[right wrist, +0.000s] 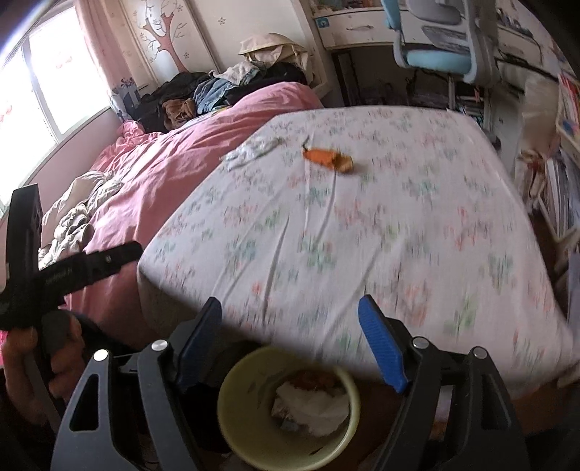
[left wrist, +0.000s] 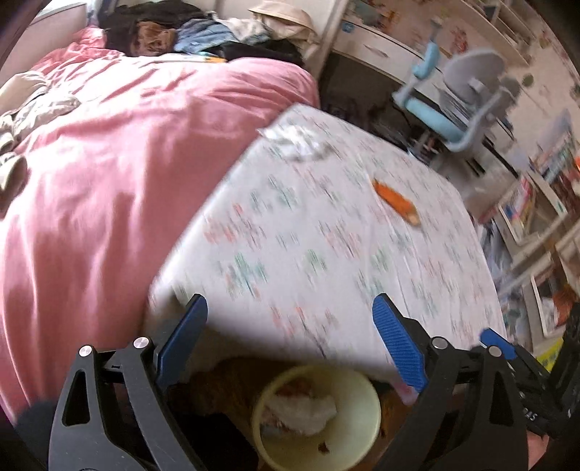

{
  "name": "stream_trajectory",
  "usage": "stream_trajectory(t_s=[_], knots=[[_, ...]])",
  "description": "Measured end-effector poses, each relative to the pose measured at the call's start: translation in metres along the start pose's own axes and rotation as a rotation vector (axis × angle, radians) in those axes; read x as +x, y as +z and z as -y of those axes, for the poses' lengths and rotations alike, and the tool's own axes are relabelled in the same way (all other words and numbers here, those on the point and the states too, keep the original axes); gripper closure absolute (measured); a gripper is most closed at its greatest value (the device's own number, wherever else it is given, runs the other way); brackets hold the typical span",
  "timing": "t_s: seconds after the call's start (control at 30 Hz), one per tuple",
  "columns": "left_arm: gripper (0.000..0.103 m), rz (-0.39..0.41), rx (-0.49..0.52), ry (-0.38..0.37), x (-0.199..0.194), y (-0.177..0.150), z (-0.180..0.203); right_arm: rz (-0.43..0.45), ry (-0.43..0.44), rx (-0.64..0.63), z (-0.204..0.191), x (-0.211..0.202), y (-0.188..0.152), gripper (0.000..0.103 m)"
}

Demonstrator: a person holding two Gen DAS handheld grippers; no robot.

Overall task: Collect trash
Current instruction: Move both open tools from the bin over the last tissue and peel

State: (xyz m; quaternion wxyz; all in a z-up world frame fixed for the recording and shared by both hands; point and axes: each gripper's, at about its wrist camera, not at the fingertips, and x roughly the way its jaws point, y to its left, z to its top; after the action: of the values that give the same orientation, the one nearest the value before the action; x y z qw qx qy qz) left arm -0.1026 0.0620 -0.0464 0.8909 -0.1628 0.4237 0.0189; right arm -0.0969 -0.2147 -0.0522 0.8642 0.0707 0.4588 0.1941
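An orange wrapper (left wrist: 396, 203) (right wrist: 328, 158) lies on the flower-print sheet (left wrist: 308, 235) (right wrist: 362, 235) of the bed. A crumpled whitish wrapper (left wrist: 295, 139) (right wrist: 252, 152) lies farther back near the pink duvet. A pale yellow bin (left wrist: 362, 389) (right wrist: 348, 384) stands on the floor below the bed's edge, with white crumpled trash inside. My left gripper (left wrist: 290, 311) hangs open above the bin, nothing between its blue pads. My right gripper (right wrist: 290, 315) is likewise open and empty over the bin. The left gripper's black body shows at the left edge of the right wrist view, held by a hand (right wrist: 21, 355).
A pink duvet (left wrist: 108, 181) (right wrist: 174, 159) covers the left of the bed, with a heap of clothes (left wrist: 181, 32) (right wrist: 217, 90) at its far end. A blue and grey chair (left wrist: 456, 98) (right wrist: 442, 40) and a white desk stand beyond. Shelves with books (left wrist: 536, 210) line the right.
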Motion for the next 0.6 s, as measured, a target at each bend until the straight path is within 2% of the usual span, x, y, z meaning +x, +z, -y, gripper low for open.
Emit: stream_trajectory(t_s=[0.23, 0.4, 0.6], knots=[[0.014, 0.005, -0.009, 0.038, 0.043, 0.071, -0.002, -0.05, -0.039, -0.107, 0.009, 0.038, 0.057, 0.028], [0.014, 0.012, 0.102, 0.052, 0.085, 0.123, 0.02, -0.067, -0.04, -0.131, 0.017, 0.068, 0.081, 0.028], [0.014, -0.018, 0.148, 0.077, 0.159, 0.163, 0.031, -0.068, -0.007, -0.126, 0.021, 0.106, 0.103, 0.028]])
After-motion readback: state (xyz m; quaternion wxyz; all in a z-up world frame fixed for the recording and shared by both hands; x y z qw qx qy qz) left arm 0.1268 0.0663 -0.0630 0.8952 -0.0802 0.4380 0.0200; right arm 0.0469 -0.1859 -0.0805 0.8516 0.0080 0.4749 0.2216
